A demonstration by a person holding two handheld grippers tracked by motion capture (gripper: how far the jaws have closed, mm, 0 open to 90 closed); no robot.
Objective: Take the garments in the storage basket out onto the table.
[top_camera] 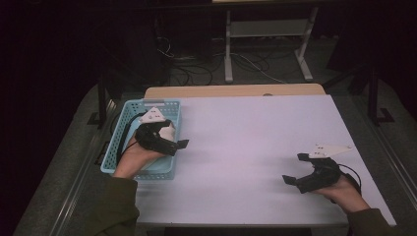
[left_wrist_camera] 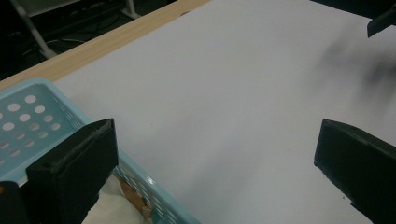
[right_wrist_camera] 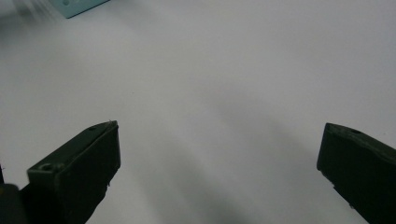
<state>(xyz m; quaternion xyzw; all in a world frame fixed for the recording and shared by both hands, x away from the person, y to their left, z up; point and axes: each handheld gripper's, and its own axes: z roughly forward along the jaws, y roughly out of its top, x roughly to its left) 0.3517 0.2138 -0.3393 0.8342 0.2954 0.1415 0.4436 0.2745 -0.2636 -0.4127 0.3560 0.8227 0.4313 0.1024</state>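
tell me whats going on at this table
A person holds a hand-held gripper in each hand over a white table. The left hand-held gripper hangs over the near right edge of a light blue basket, jaws open and holding nothing; something pale lies in the basket beneath it, too hidden to identify. The right hand-held gripper sits low over bare table at the near right, jaws also open and empty, pointing toward the basket.

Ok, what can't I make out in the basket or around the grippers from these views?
- Basket contents: high view, hidden under the left gripper and hand.
- Pale, cloth-like thing: left gripper view, cut off by the bottom edge; kind unclear.
- Basket corner: right gripper view, blurred, cut off at top.
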